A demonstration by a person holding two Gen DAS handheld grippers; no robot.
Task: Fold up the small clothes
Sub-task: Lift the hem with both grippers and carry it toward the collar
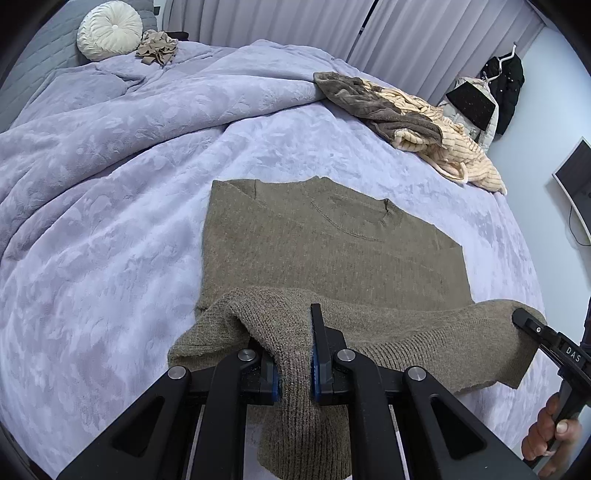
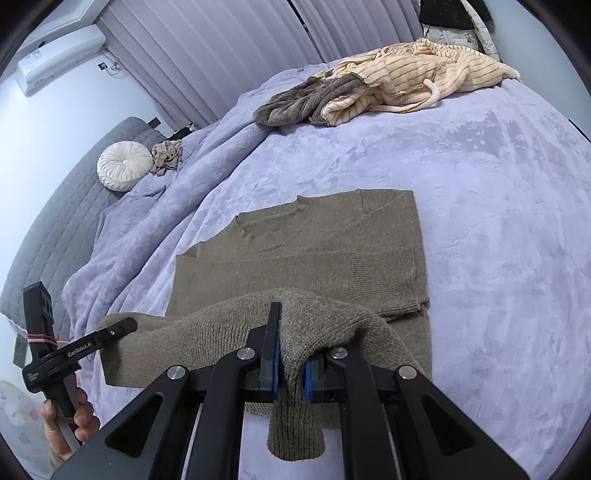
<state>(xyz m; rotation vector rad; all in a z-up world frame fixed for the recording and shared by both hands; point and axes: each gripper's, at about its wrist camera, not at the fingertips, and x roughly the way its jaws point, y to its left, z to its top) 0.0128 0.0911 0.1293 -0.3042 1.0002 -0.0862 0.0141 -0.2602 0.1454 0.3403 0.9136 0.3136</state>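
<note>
Honestly, both my left gripper (image 1: 295, 354) and right gripper (image 2: 291, 354) are clamped tight on the sweater (image 1: 332, 251) hem, lower middle; uneven lifting could skew the fold.

Sweater (image 1: 332, 251): matt olive-brown knit, slightly fuzzy, with ribbed hem. Bedspread (image 1: 110, 221): lilac plush cloth, soft sheen, embossed leaf pattern. Left gripper (image 1: 295, 354) and right gripper (image 2: 291, 354): matt black plastic, blue pads (polished metal pivot pins). Far garments: cream ribbed cloth (image 2: 424, 70), grey-brown fleece (image 2: 306, 99). Cushion (image 1: 109, 30): pleated white velvet-like cloth.
</note>
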